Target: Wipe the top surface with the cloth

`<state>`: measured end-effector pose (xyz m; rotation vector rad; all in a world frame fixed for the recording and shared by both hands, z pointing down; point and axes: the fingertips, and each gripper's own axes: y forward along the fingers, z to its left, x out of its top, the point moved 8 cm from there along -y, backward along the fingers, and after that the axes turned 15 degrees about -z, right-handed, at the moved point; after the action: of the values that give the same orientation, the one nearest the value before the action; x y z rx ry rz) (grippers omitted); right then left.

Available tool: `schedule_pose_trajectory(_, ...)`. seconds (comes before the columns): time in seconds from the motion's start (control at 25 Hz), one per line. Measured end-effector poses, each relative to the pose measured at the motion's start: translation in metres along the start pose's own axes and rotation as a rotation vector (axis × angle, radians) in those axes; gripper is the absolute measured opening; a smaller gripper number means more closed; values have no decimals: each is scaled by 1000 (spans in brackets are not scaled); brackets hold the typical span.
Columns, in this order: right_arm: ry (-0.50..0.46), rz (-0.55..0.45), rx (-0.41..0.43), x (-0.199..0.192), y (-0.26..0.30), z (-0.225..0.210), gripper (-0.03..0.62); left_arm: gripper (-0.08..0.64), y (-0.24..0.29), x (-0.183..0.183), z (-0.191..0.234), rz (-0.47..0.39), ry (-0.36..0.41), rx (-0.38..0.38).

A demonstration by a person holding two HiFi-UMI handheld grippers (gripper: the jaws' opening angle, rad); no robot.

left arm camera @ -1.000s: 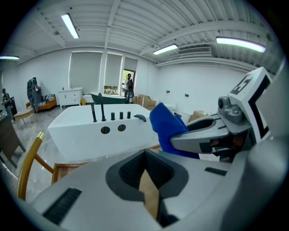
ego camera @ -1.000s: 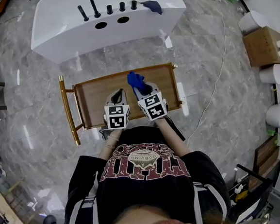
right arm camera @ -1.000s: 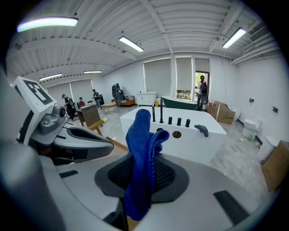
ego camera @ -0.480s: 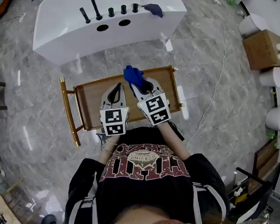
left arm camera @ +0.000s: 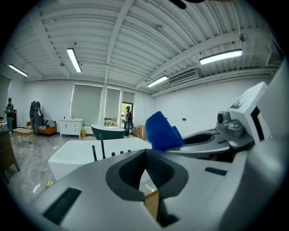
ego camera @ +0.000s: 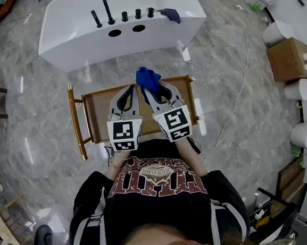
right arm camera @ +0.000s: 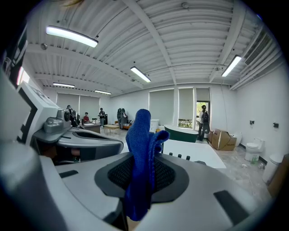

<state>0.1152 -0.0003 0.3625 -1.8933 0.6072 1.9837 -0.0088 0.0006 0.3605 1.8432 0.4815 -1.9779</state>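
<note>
Grey left tongs (ego camera: 131, 89) and right tongs (ego camera: 151, 88) bear black-and-white marker cubes (ego camera: 125, 135); black shirt (ego camera: 155, 204), maroon print.

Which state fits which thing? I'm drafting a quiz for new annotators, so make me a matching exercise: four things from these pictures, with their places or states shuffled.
Things:
1. left gripper
2. blue cloth
3. wooden cart
4. white bathtub

States:
A. clamped in the right gripper, standing up from its jaws
B. gold-coloured frame, under both grippers in the head view
C. jaws together on nothing
D. dark taps along its rim

Pairs: 1-C, 2-A, 3-B, 4-D.
</note>
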Motion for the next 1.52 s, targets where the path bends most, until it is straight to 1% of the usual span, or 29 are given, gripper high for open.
schedule_pose_trajectory(0.08,-1,-24,2,5,-2,0,97,49,-1,6,-3,-18,3,-2)
schedule_pose_trajectory(0.2,0,-54,6,11,-5,2,97,49,-5,14,-6,-48,34,-8)
schedule_pose_trajectory(0.28,-9,-68,11,14,-6,4,97,49,-5,18,-7,-65,41,-10)
schedule_pose_trajectory(0.44,-10,-94,28,20,-8,6,96,49,-7,21,-8,-86,15,-8)
schedule_pose_trajectory(0.68,0,-113,51,25,-5,8,95,49,-9,25,-5,-104,16,7)
schedule_pose_trajectory(0.96,-5,-129,58,28,-6,11,95,49,-14,25,-3,-108,10,20)
schedule_pose_trajectory(1.24,1,-128,67,29,-5,14,95,49,-15,25,-3,-109,-2,10)
schedule_pose_trajectory(1.52,-4,-118,74,26,-4,13,95,49,-13,23,-6,-105,8,8)
